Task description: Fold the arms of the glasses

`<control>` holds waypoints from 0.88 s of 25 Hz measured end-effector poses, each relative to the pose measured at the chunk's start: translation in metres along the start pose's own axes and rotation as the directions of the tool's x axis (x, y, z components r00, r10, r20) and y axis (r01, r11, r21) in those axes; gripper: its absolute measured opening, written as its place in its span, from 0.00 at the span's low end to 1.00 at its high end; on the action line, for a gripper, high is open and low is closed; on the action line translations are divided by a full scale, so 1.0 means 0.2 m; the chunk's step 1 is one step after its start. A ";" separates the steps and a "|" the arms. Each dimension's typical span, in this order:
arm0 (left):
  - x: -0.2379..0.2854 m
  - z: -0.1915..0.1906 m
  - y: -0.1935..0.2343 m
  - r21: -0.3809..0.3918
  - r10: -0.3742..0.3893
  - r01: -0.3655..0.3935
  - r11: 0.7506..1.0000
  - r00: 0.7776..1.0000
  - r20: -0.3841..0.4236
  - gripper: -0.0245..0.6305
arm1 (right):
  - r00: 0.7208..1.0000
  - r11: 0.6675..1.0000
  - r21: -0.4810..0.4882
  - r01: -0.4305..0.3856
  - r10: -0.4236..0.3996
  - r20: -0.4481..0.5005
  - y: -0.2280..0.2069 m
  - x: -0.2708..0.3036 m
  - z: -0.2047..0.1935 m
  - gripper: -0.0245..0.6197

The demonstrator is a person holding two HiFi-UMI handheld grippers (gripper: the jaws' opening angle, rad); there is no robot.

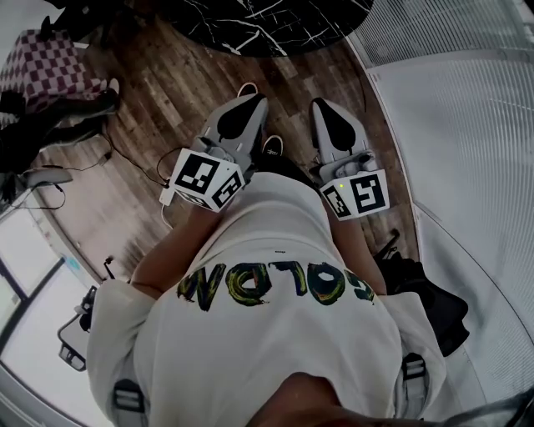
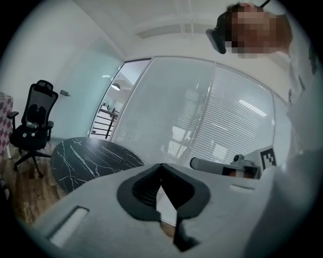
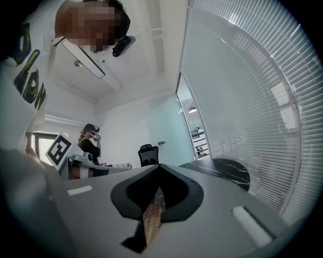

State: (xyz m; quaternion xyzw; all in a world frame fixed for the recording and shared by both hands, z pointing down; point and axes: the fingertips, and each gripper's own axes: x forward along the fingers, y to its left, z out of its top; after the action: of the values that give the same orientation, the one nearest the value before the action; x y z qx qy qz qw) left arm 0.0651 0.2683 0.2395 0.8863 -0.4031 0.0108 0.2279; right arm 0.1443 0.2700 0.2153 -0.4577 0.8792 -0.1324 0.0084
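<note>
Grey left claw (image 2: 161,165) and right claw (image 3: 160,166) both sit closed and empty above the wooden floor (image 1: 167,83).

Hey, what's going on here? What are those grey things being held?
A person stands on a wooden floor, holding grey tongs in each hand, pointed toward a black marble table. The left tongs and the right tongs are both closed and empty. No glasses show in any view, so no folding is under way.
</note>
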 end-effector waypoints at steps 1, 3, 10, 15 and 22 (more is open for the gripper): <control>0.01 0.00 0.03 -0.007 0.001 -0.001 1.000 1.000 0.000 0.04 | 1.000 1.000 -0.001 0.000 0.000 -0.006 0.00 0.03 -0.01 0.04; 0.05 0.01 0.11 -0.023 0.001 -0.001 1.000 1.000 -0.001 0.04 | 1.000 1.000 -0.005 0.003 -0.003 -0.020 -0.02 0.11 -0.02 0.04; 0.24 0.18 0.48 -0.055 -0.015 0.016 0.998 1.000 0.005 0.04 | 0.998 0.999 -0.032 -0.003 0.001 -0.067 -0.09 0.56 0.03 0.04; 0.33 0.35 0.76 -0.062 -0.029 0.030 0.998 1.000 0.009 0.04 | 0.997 0.999 -0.047 -0.005 0.002 -0.080 -0.11 0.90 0.10 0.04; 0.44 0.48 1.05 -0.067 -0.042 0.042 0.997 0.999 -0.009 0.04 | 0.995 0.998 -0.056 0.033 -0.038 -0.091 -0.17 1.20 0.13 0.04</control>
State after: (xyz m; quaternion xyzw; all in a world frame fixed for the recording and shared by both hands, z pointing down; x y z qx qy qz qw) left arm -0.0420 0.0470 0.2547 0.8863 -0.3833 -0.0027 0.2599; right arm 0.0347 0.0516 0.2233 -0.4667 0.8736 -0.1295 -0.0471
